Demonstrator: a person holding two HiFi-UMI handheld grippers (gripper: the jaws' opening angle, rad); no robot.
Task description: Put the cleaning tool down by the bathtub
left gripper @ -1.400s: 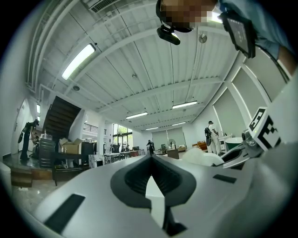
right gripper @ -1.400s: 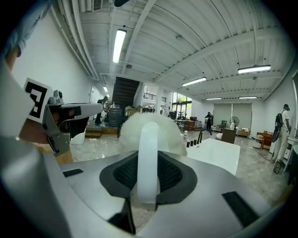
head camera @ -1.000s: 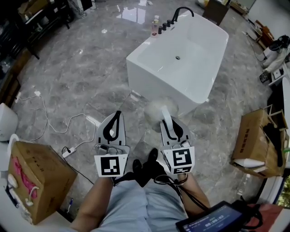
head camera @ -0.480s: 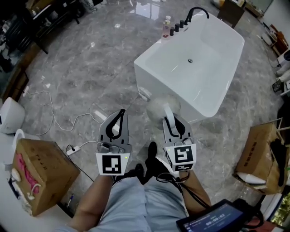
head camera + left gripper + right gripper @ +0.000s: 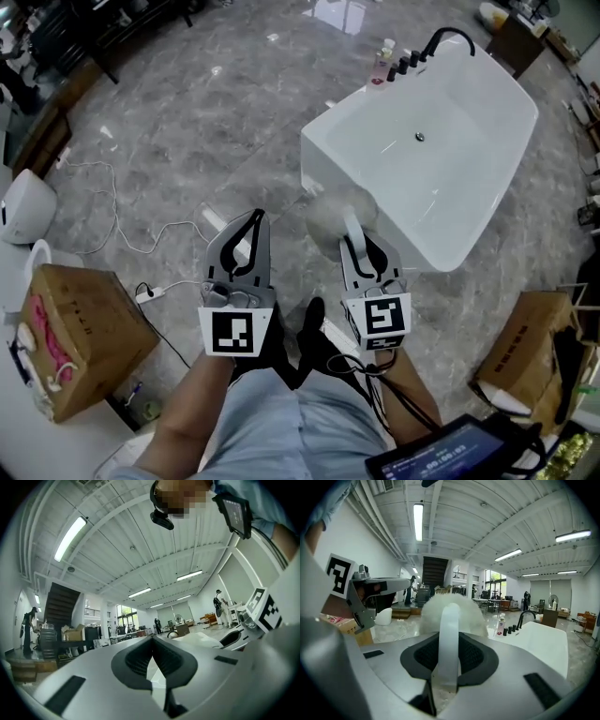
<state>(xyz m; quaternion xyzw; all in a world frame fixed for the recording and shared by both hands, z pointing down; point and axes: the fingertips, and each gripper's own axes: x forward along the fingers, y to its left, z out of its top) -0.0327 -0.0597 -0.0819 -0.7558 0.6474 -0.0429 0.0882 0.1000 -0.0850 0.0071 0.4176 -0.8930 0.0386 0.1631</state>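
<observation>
The cleaning tool is a brush with a white handle point(image 5: 448, 634) and a fluffy white head point(image 5: 330, 212). My right gripper point(image 5: 355, 240) is shut on the handle, and the fluffy head point(image 5: 449, 611) sticks out past the jaws, held above the floor close to the near corner of the white bathtub point(image 5: 469, 178). The tub point(image 5: 543, 644) lies to the right of the brush in the right gripper view. My left gripper point(image 5: 252, 219) hangs beside the right one, to its left, over grey marble floor. Its jaws point(image 5: 151, 641) are shut with nothing between them.
A black faucet point(image 5: 442, 39) and a small bottle point(image 5: 382, 56) stand at the tub's far end. A white cable with a power strip point(image 5: 150, 292) runs across the floor at left, near a cardboard box point(image 5: 70, 328). Another box point(image 5: 525, 347) stands at right.
The view has shifted toward the tub, which now sits further right and nearer. Both grippers keep the same pose, and the brush stays in the right one.
</observation>
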